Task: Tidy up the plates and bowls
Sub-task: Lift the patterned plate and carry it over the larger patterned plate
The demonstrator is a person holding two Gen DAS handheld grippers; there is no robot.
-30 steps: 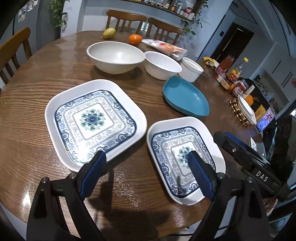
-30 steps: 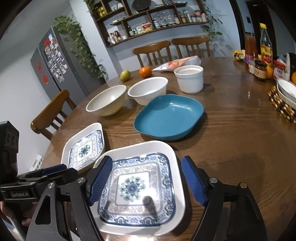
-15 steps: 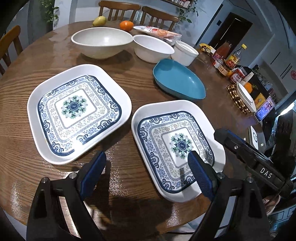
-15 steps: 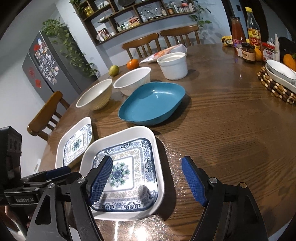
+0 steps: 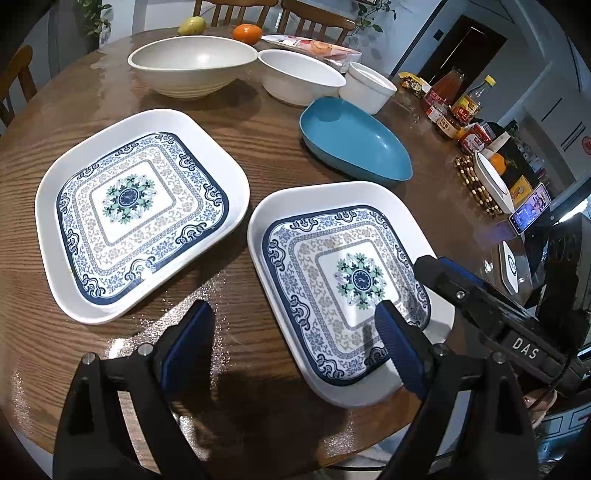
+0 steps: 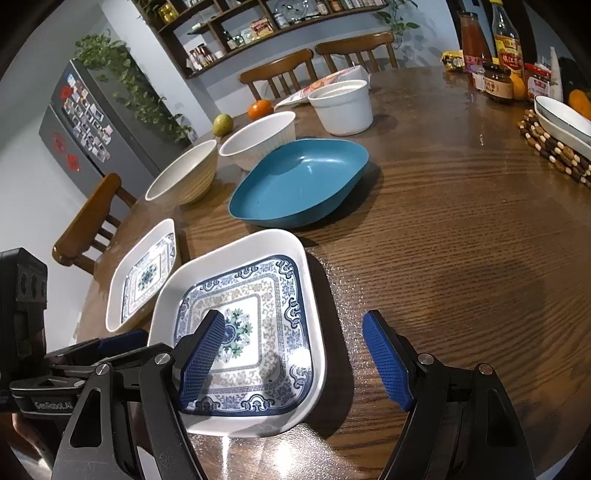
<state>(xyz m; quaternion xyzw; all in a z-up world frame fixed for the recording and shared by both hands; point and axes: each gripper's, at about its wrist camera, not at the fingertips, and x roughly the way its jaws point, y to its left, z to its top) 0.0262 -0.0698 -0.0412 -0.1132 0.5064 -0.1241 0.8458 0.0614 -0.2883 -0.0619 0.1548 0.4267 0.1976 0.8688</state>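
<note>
While both claws are held spread above the near edge of the round wooden worktop [image 5: 258,155], two patterned square plates are seen lying flat on it, side by side and just apart. The nearer patterned plate [image 5: 343,284] is straddled by both claws: one blue pad of the left claw [image 5: 291,345] is poised over its inner corner and the other over bare wood beside it, while one pad of the right claw [image 6: 295,360] is poised over its painted centre and the other over the wood past its rim. Nothing is pinched by either claw, and contact between pads and plate cannot be made out. The second patterned plate [image 5: 136,210] is set to the left of the first in the left wrist view. Beyond the nearer plate, a blue dish [image 5: 354,140] is placed, empty and upright. Behind it, three white bowls are ranged in a row: a wide bowl [image 5: 192,66], a ribbed bowl [image 5: 299,75] and a small straight-sided bowl [image 5: 367,86]. Farther back, an orange [image 5: 246,32] and a greenish fruit [image 5: 191,25] are seen near the wooden chairs [image 6: 317,64]. Sauce bottles and jars [image 6: 495,48] are grouped at the far right edge.
</note>
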